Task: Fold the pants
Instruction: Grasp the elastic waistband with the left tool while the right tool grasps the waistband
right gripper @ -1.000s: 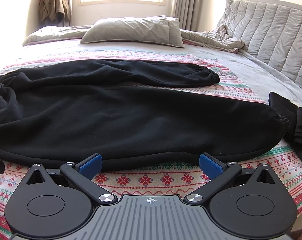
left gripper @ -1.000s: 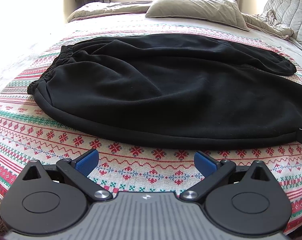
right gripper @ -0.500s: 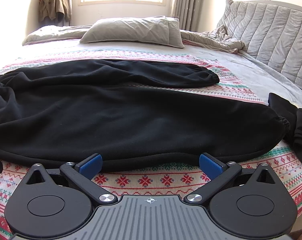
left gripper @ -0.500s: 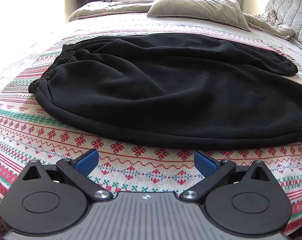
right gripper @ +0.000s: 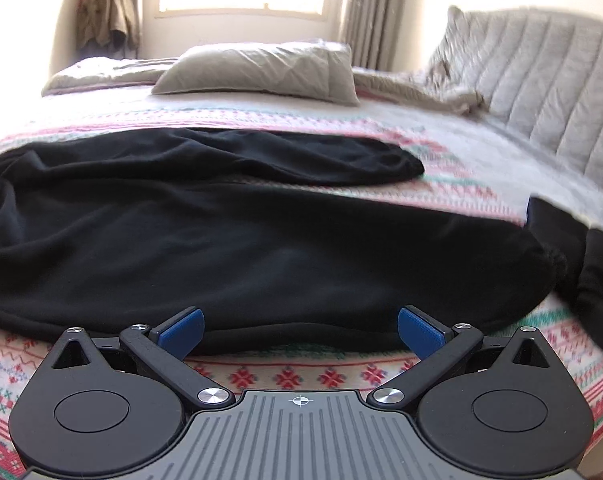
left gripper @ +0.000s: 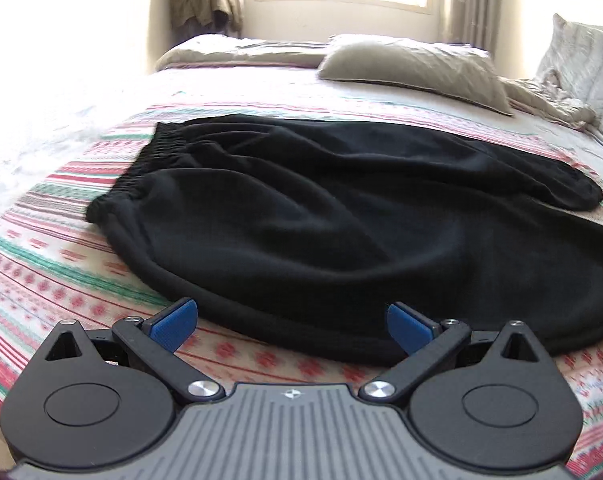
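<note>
Two grippers, both spread wide with nothing between the blue pads: left gripper (left gripper: 292,326) hovering at the near hem of the pants (left gripper: 341,232), right gripper (right gripper: 300,330) likewise poised at the near edge of the pants (right gripper: 241,248) farther along the leg. Black fleece, thick and matte, softly rumpled, laid lengthwise across the patterned blanket (left gripper: 41,264) on the bed. Gathered elastic waistband (left gripper: 149,168) at the left end, puckered in tight ridges; rounded cuffs at the right, far leg ending in a blunt cuff (right gripper: 405,168), near leg ending close to another dark garment (right gripper: 593,272) at the bed's right side. Legs splayed apart, with a wedge of blanket showing between them. Woven blanket in red, green and white bands, flat and taut. Grey pillow (right gripper: 261,70), creased, well beyond the pants, beside a quilted grey headboard (right gripper: 541,80). Narrow strip of bare blanket between the near hem and the bed's front edge; broad open blanket left of the waistband and beyond the far leg.
</note>
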The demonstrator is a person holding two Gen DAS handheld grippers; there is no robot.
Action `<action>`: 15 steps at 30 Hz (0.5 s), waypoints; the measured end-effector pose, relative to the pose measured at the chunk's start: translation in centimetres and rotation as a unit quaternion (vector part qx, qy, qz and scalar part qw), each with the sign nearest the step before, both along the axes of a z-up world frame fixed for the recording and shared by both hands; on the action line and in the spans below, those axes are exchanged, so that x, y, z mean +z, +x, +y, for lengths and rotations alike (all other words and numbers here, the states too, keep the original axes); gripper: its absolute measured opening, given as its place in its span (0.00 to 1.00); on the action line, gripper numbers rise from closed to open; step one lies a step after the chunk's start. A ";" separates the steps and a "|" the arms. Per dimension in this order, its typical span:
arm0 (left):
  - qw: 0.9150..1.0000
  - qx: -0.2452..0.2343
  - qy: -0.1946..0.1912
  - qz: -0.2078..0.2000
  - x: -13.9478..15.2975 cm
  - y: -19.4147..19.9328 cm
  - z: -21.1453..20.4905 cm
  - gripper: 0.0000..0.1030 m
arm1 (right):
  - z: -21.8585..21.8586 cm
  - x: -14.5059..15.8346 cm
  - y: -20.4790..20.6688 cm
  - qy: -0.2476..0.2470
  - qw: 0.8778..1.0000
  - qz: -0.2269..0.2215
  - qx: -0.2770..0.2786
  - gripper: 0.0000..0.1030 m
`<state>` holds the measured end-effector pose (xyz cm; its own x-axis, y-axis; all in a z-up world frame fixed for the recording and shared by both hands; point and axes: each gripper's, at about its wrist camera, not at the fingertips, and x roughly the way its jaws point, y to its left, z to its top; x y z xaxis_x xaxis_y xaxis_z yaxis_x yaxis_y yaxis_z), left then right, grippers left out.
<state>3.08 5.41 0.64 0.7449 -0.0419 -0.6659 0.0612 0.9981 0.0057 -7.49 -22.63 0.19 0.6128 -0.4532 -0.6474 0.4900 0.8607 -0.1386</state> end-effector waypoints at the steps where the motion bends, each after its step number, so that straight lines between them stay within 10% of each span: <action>1: 1.000 0.002 -0.003 0.008 0.2 0.6 0.9 1.00 | -0.8 0.3 -0.1 0.013 1.000 0.003 -0.001 1.00; 15: 0.985 0.061 -0.151 0.061 -0.9 7.0 12.4 0.89 | -16.2 1.6 -5.6 0.155 0.975 -0.033 -0.153 1.00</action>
